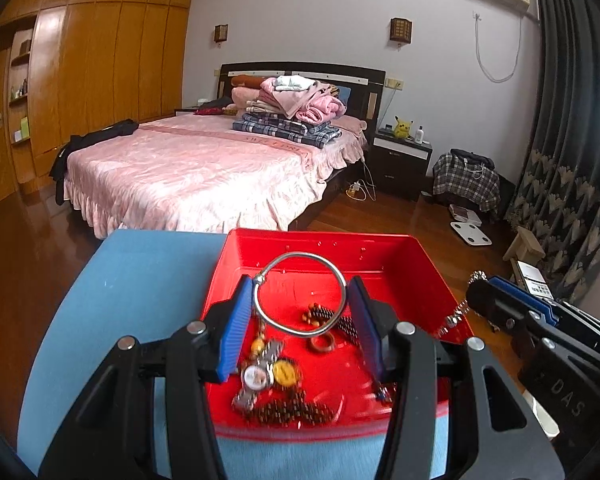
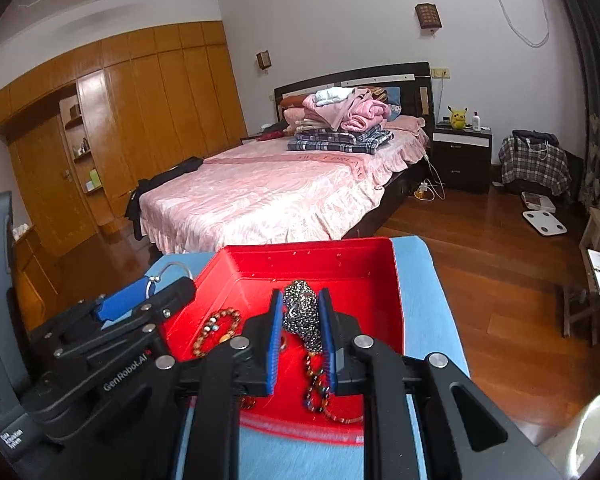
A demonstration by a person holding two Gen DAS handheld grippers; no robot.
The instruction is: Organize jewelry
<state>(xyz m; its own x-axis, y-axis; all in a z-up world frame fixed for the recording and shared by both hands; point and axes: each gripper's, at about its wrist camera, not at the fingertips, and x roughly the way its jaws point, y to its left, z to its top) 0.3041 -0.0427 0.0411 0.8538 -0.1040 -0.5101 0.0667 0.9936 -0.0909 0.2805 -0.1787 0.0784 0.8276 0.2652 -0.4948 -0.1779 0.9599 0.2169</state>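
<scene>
Gripping a silver bangle (image 1: 300,294); only the right view shows a beaded chain (image 2: 302,314) clamped.

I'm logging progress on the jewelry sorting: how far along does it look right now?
Midway. Done: nothing looks sorted; no piece lies outside the red tray. In hand: the left hand-held gripper holds a silver bangle above the tray, and the right hand-held gripper is shut on a sparkly beaded chain. Left: a watch, a wooden ring and a brown bead bracelet still lie loose in the tray.
</scene>
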